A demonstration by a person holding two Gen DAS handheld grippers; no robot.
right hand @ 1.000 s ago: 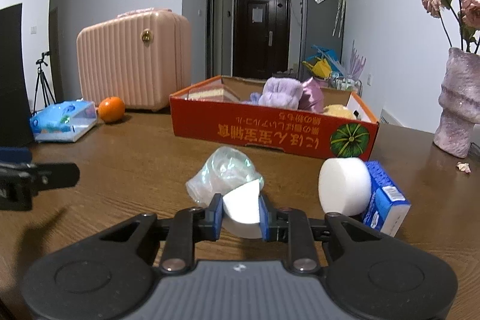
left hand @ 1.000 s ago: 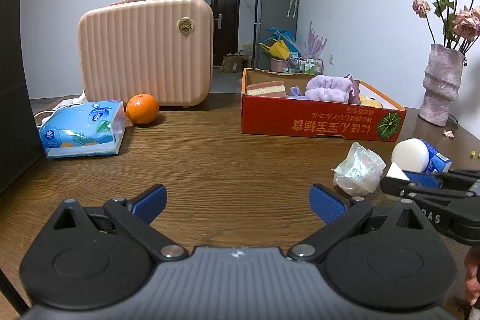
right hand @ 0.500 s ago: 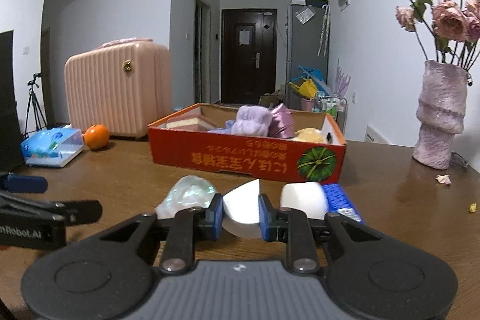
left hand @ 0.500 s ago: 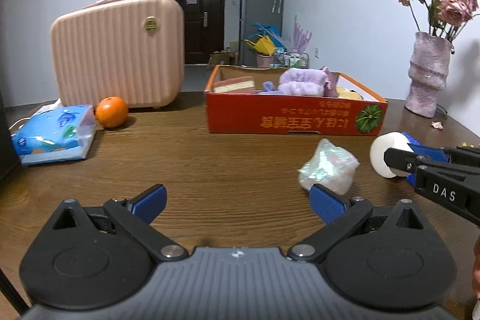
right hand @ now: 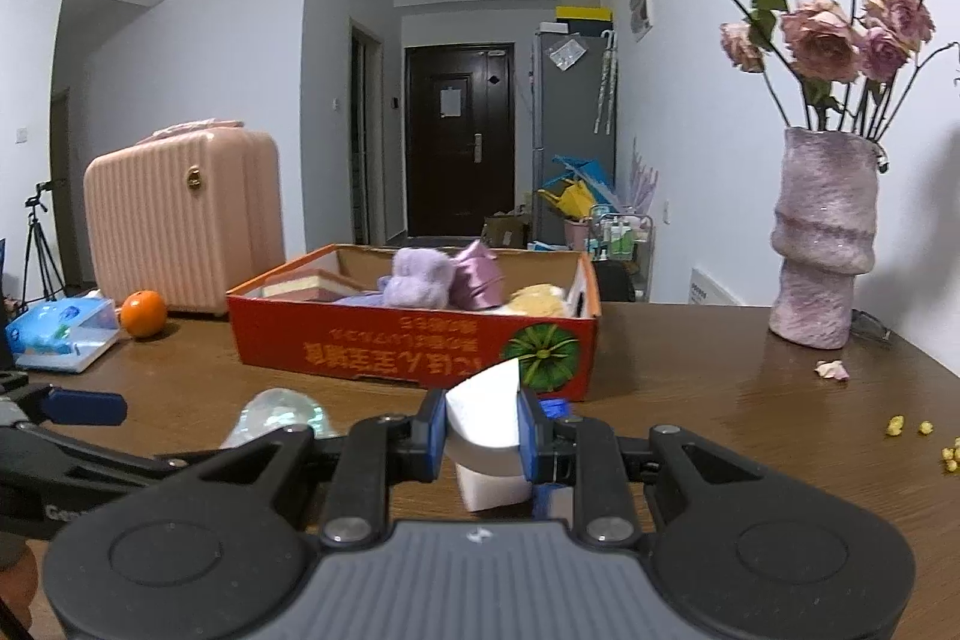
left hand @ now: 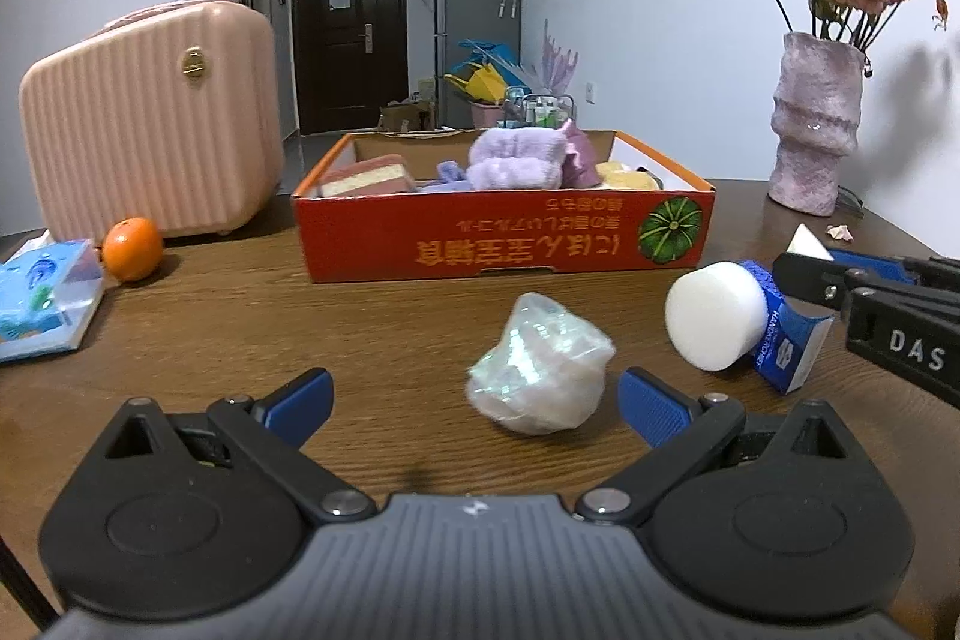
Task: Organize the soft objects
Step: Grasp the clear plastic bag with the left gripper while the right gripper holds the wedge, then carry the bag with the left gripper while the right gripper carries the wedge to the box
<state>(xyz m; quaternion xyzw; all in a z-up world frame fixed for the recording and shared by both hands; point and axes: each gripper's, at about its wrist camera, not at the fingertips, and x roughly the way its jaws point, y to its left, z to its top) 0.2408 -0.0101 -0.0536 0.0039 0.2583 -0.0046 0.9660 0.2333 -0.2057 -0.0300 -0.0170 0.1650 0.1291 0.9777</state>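
Wood: brown counter (left hand: 372, 340) carries all items.
Left hand-held gripper (left hand: 474, 403): blue pads apart, nothing clamped; it points at the wrapped bundle.
Bundle (left hand: 540, 370): crinkled iridescent wrap, lying on the counter just ahead of the left gripper, nearer its right-hand pad, not touched.
Right hand-held gripper (right hand: 482, 430): pads together on a white wedge (right hand: 483, 412), held clear of the counter; the wedge's tip rises above the pads.
White cylinder (left hand: 714, 316): lying on its side, leaning against the blue carton (left hand: 786, 340), right of the bundle.
Red box (left hand: 504, 238): open, behind the bundle, near the counter's middle; holds a pink-and-cream sponge (left hand: 366, 181), a lilac cloth (left hand: 516, 160), a mauve item and a yellow item.
Orange (left hand: 132, 249): left of the box, in front of the pink case (left hand: 150, 124).
Tissue pack (left hand: 42, 298): far left, just beside the orange.
Vase (right hand: 822, 238): right rear, holding dried roses.
Petal (right hand: 831, 370): on the counter near the vase.
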